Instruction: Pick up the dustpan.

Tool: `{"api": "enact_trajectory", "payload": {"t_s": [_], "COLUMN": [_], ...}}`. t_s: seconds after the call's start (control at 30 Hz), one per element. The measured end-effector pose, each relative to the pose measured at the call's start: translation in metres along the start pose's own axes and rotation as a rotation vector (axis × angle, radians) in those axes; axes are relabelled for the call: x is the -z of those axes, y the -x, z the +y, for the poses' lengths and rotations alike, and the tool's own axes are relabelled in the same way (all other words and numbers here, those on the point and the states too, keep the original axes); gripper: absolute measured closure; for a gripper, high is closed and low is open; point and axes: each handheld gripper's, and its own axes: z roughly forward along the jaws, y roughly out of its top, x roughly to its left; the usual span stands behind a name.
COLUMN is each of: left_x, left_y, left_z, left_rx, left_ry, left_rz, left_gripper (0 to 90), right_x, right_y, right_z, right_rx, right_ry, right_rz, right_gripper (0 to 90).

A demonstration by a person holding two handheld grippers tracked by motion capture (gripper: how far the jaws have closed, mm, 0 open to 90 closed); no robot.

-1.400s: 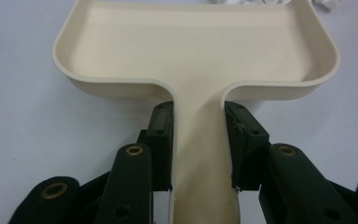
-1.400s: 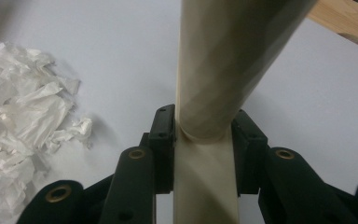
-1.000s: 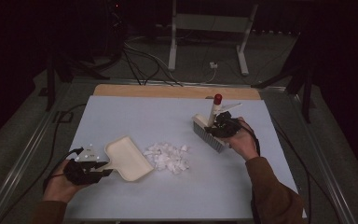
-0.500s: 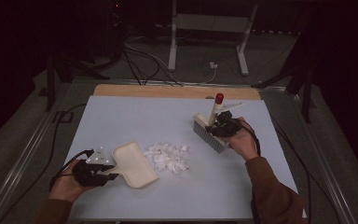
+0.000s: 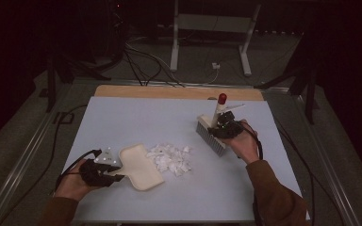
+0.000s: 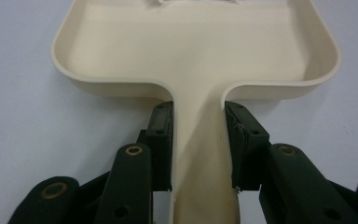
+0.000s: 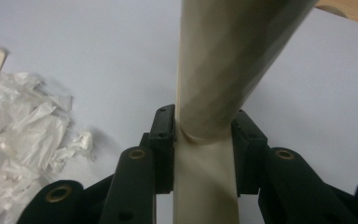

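Observation:
A cream dustpan (image 5: 139, 165) lies on the pale table (image 5: 136, 117) at the front left, its mouth toward a heap of white paper scraps (image 5: 172, 157). My left gripper (image 5: 115, 172) is shut on the dustpan's handle (image 6: 200, 154), both pads pressed on its sides. To the right, a hand brush (image 5: 212, 136) with grey bristles and a red-tipped cream handle (image 7: 219, 70) stands on the table. My right gripper (image 5: 219, 126) is shut on that brush handle. The scraps (image 7: 18, 130) sit to the brush's left.
A wooden strip (image 5: 179, 92) runs along the table's far edge. Cables (image 5: 141, 52) and a metal stand (image 5: 212, 28) sit on the dark floor beyond. Metal rails (image 5: 19, 165) flank the table on both sides.
My left gripper has slid the dustpan a little to the right, toward the scraps. The right gripper and brush have kept still.

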Motion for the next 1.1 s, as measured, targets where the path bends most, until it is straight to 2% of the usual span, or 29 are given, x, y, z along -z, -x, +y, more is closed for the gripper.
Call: {"api": "enact_trajectory", "payload": {"t_s": [0.23, 0.4, 0.53, 1.1], "left_x": [-0.003, -0.004, -0.005, -0.012], "left_y": [0.0, 0.001, 0.001, 0.005], "left_z": [0.003, 0.005, 0.007, 0.013], "left_rx": [-0.007, -0.012, -0.014, -0.008], "left_ry": [-0.001, -0.003, -0.005, 0.001], "left_rz": [-0.004, -0.007, -0.01, -0.007], "left_gripper": [66.7, 66.7, 66.7, 66.7], "right_x": [0.004, 0.008, 0.009, 0.006], "right_y": [-0.012, -0.02, -0.024, -0.048], "right_z": [-0.003, -0.006, -0.008, -0.012], "right_rx": [-0.032, -0.043, -0.056, -0.039], "right_ry": [0.009, 0.02, 0.02, 0.014], "right_rz": [-0.072, -0.081, -0.077, -0.06], "right_gripper": [67.3, 67.3, 67.3, 67.3]}}
